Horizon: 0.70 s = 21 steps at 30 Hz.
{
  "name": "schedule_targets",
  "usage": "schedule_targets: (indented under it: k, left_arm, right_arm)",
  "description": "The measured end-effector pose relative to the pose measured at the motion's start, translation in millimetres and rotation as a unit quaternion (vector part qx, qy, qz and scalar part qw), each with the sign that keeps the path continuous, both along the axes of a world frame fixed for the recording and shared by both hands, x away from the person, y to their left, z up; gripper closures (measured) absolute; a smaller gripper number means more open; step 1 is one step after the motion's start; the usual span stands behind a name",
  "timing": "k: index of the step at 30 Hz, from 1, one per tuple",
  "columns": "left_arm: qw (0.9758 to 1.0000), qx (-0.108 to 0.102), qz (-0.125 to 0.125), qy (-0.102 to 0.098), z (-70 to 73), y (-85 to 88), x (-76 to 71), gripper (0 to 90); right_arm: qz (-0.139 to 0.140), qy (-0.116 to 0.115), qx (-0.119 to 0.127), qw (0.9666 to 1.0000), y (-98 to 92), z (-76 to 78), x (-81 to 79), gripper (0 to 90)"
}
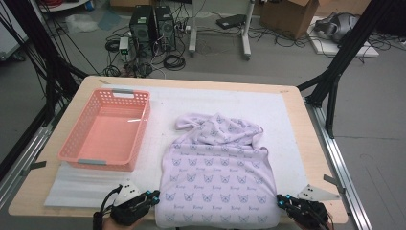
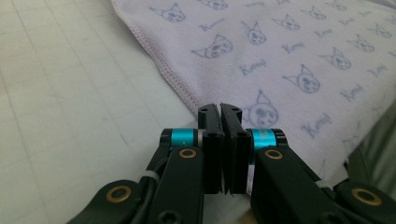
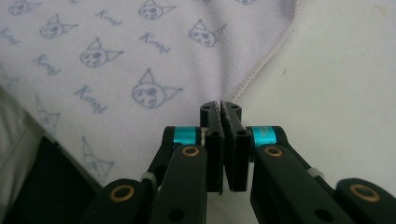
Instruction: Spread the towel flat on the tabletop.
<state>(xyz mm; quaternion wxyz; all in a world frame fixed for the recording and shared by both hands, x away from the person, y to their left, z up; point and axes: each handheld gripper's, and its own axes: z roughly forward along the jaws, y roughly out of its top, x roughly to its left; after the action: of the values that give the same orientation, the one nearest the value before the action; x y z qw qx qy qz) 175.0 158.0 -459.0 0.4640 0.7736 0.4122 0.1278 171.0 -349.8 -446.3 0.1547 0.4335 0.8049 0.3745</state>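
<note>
The towel is soft lilac terry cloth, printed with small cat-like faces and a script word, and has a stitched hem. It lies flat on the white mat, with its far end bunched in folds and its near edge at the table's front edge. Left of the towel stands a pink plastic basket, rectangular, with perforated walls.

The left gripper sits at the towel's near left corner, its black jaws pressed together on the hem there. The right gripper sits at the towel's near right corner, jaws together on that hem. Both point inward and low, almost level with the towel.
</note>
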Motion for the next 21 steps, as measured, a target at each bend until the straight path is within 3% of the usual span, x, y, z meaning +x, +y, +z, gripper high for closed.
schedule_targets:
  k: [4,5,7,8,9,11,13,14,15,17,18,21]
  left_arm:
    - [1.0000,0.000,-0.010,-0.001,5.7,2.0,-7.1,84.5]
    - [0.9999,-0.005,-0.005,-0.010,7.1,2.2,-6.0,80.3]
    - [0.9993,-0.024,0.018,-0.021,9.2,1.7,2.9,55.3]
    - [0.9990,-0.031,0.025,-0.019,9.6,0.7,8.4,49.1]
    - [0.9990,-0.030,0.027,-0.021,9.0,-0.9,13.7,48.3]
    - [0.9993,-0.014,0.032,-0.008,5.5,-5.7,24.8,47.4]
    - [0.9995,-0.004,0.032,0.004,0.7,-11.1,30.4,48.5]
    - [0.9995,0.002,0.032,-0.007,0.2,-13.4,28.9,49.5]
    - [0.9996,0.008,0.024,-0.011,-0.1,-15.3,27.3,54.8]
    - [0.9988,0.037,0.004,-0.032,-0.3,-16.8,23.5,74.1]
    - [0.9992,0.033,-0.003,-0.022,0.8,-15.1,24.0,83.9]
    - [0.9995,0.030,-0.003,-0.010,2.5,-10.5,20.7,87.2]
  right_arm:
    - [0.011,0.002,0.002,0.9999,-1.3,0.5,-9.8,86.4]
    - [0.010,0.001,0.002,0.9999,-0.2,0.7,-10.2,80.2]
    - [-0.008,-0.006,0.011,0.9999,1.2,1.7,-5.2,64.1]
    - [-0.018,-0.009,0.024,0.9995,1.4,2.5,-0.7,61.1]
    - [-0.028,-0.013,0.030,0.9991,2.5,3.3,3.9,59.5]
    - [-0.036,-0.023,0.013,0.9990,7.8,2.8,13.1,57.3]
    - [-0.051,-0.018,-0.011,0.9985,12.4,-1.3,20.4,59.3]
    - [-0.055,-0.021,-0.009,0.9982,12.7,-3.3,22.5,62.1]
    - [-0.059,-0.020,-0.005,0.9980,12.1,-3.4,22.5,65.7]
    - [-0.048,-0.015,-0.001,0.9988,9.1,-2.5,21.9,83.6]
    - [-0.041,-0.010,0.005,0.9991,8.1,-2.6,20.9,86.4]
    - [-0.036,-0.004,0.011,0.9993,5.3,-2.2,17.7,88.0]
